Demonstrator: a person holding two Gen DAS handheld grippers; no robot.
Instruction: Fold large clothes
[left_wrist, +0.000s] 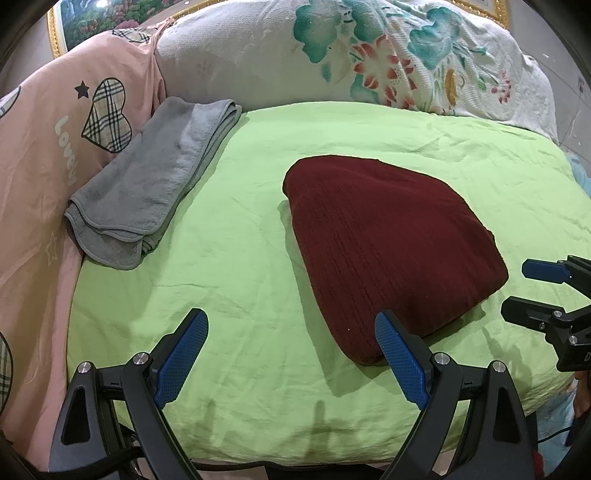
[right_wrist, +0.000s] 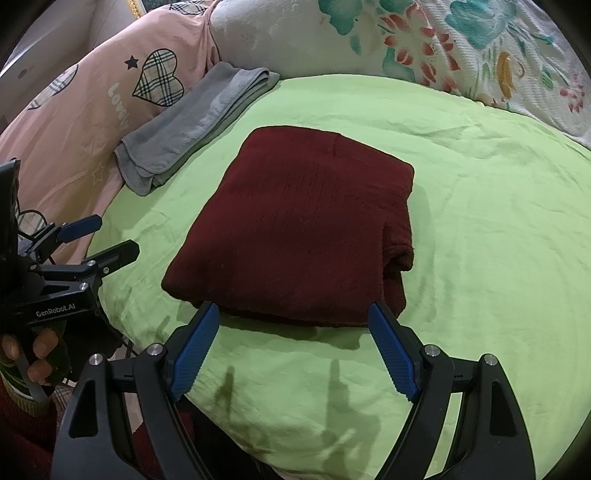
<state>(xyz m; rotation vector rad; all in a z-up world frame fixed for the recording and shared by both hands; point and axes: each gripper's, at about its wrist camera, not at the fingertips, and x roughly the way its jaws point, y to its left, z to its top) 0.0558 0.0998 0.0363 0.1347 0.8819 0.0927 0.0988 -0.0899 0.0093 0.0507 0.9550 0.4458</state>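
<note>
- Here the dark red sweater (right_wrist: 299, 225) lies folded into a thick block in the middle of the frame, flat on the green sheet (right_wrist: 480, 221).
- The left gripper (left_wrist: 291, 325) sits at the bottom of the left wrist view, its blue fingers spread wide and holding nothing; the right finger overlaps the sweater's near corner.
- The right gripper (right_wrist: 293, 321) is likewise wide apart and empty, just short of the sweater's near edge.
- A folded grey towel (left_wrist: 151, 184) rests in the upper left, beside a pink quilt (left_wrist: 44, 147).
- A floral pillow (left_wrist: 406, 55) fills the top of the frame.
</note>
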